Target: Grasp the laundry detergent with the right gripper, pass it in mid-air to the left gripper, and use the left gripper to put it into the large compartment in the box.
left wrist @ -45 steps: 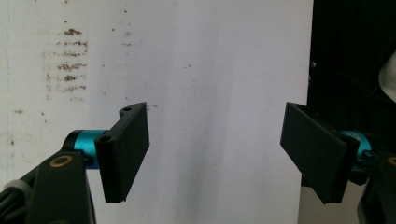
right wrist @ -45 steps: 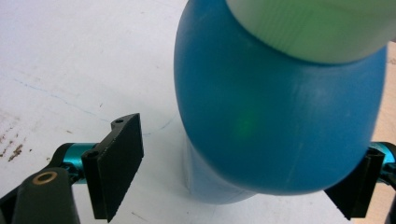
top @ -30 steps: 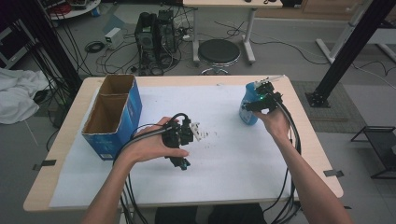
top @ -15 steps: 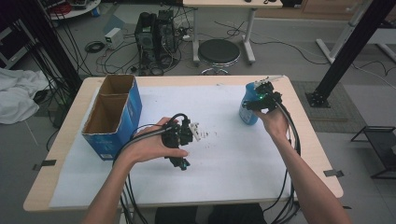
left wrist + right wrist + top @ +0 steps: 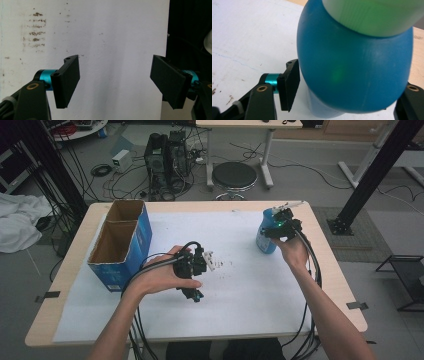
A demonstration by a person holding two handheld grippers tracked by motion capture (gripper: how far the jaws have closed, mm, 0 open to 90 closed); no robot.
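Note:
A blue bottle (image 5: 264, 240) with a pale cap (image 5: 372, 15) stands upright at the table's far right. My right gripper (image 5: 276, 227) reaches over it from the right. In the right gripper view the bottle (image 5: 354, 67) sits between the jaws of the right gripper (image 5: 344, 96), which have just been closing. The left pad (image 5: 290, 85) sits by the bottle's wide shoulder, a strip of white sheet separates it from the narrower body, and the other pad is hidden. My left gripper (image 5: 196, 290) hovers mid-table. In its own view the left gripper (image 5: 115, 82) is open over the white sheet (image 5: 112, 37), with nothing between the pads.
An open blue cardboard box (image 5: 120, 245) with two compartments stands at the left of the table. A white sheet (image 5: 240, 295) covers most of the wooden table (image 5: 330, 285). Dark specks (image 5: 227, 265) dot the sheet near my left gripper.

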